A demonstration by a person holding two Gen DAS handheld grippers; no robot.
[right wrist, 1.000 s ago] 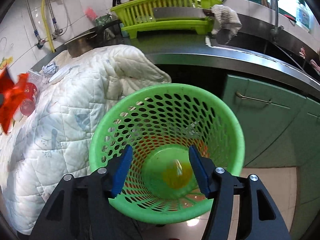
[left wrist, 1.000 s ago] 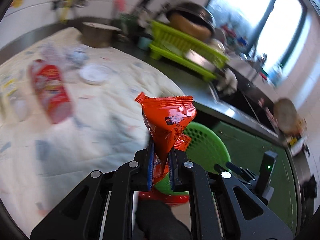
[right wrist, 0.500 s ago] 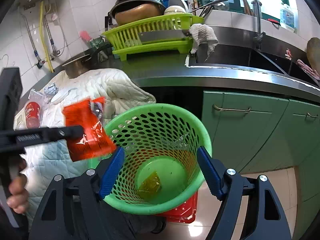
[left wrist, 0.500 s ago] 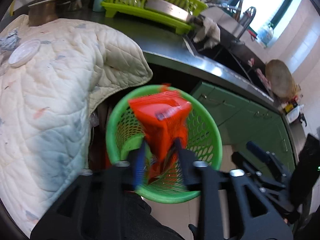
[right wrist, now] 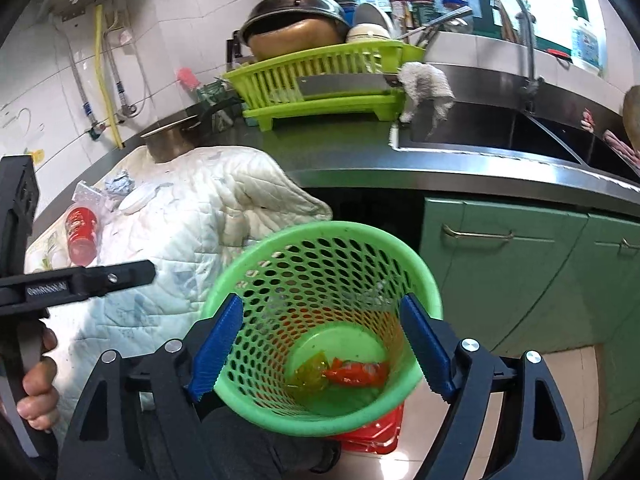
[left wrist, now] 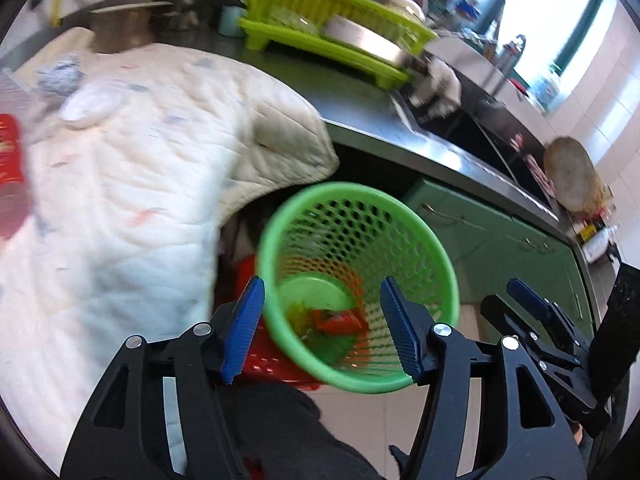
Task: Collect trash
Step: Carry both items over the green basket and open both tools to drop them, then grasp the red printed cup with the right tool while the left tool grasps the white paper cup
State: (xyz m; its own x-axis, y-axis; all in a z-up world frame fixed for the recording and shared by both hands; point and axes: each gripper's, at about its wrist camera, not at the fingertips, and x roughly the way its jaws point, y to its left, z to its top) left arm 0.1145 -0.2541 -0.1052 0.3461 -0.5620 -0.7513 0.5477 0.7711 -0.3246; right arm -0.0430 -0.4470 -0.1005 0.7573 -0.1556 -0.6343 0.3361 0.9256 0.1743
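Observation:
A green mesh basket [right wrist: 416, 268] stands on the floor by the counter; it also shows in the left wrist view [left wrist: 448, 276]. An orange snack wrapper [right wrist: 354, 372] lies at its bottom beside a yellow wrapper [right wrist: 310, 372]; the orange wrapper also shows in the left wrist view [left wrist: 338, 320]. My left gripper [left wrist: 322, 326] is open and empty above the basket. My right gripper [right wrist: 320, 344] is open and wide, its jaws on either side of the basket; whether they touch it I cannot tell. A red cup [right wrist: 82, 230], a white lid [right wrist: 138, 200] and crumpled paper [right wrist: 118, 184] lie on the quilt.
A white quilt [right wrist: 192, 224] covers the counter on the left. A lime dish rack [right wrist: 324, 84] with a pan and cleaver, a metal pot [right wrist: 170, 142], a sink [right wrist: 500, 132] and green cabinets [right wrist: 520, 272] stand behind. A red object [right wrist: 372, 432] sits under the basket.
My left gripper carried the orange wrapper over the basket, opened and let it go. The wrapper now lies at the basket's bottom. My right gripper pulled back a little.

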